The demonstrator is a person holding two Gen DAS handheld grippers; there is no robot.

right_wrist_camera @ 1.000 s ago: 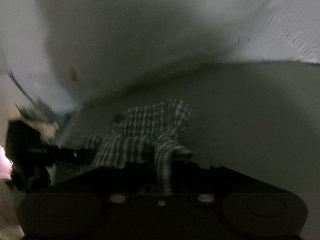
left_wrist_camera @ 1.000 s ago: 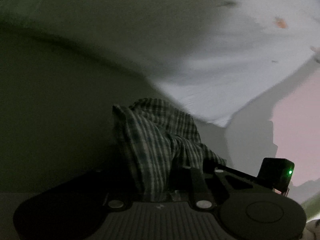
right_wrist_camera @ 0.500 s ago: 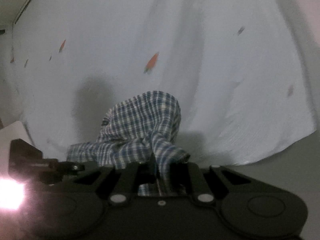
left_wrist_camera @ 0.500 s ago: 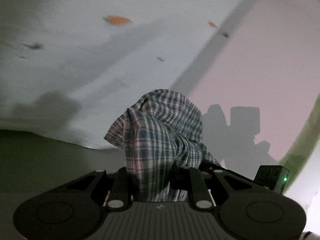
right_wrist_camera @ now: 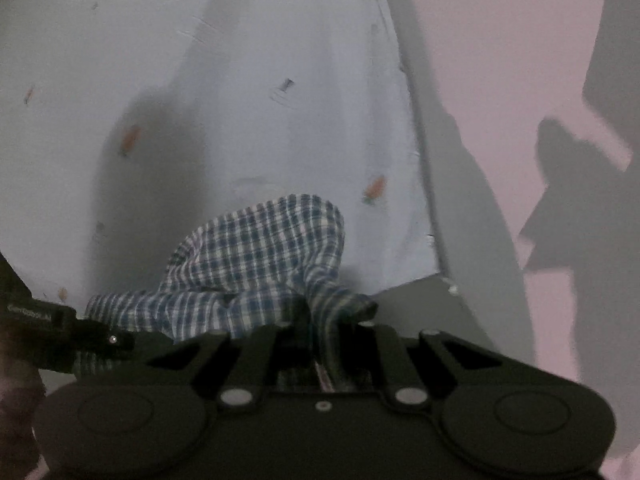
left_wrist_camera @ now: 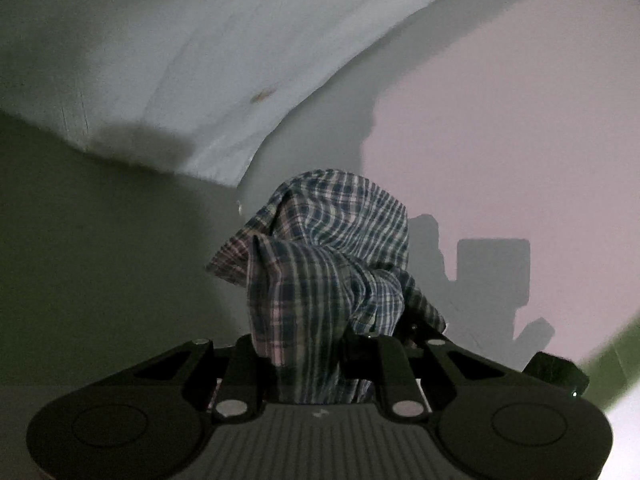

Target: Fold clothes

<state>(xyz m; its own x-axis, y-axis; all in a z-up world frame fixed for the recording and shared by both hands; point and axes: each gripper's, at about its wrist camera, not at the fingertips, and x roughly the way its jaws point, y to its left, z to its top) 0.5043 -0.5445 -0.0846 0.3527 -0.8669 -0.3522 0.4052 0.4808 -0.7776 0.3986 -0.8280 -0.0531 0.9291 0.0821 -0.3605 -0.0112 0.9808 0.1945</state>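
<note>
Grippers (left_wrist_camera: 306,344) (right_wrist_camera: 320,336) clamp plaid garment (left_wrist_camera: 320,264) | raised from dark surface toward pink wall (left_wrist_camera: 520,120)

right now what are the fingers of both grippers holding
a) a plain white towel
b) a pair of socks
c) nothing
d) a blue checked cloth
d, the blue checked cloth is bunched between the fingers of the left gripper, and the right gripper pinches another part of it in the right wrist view.
</note>
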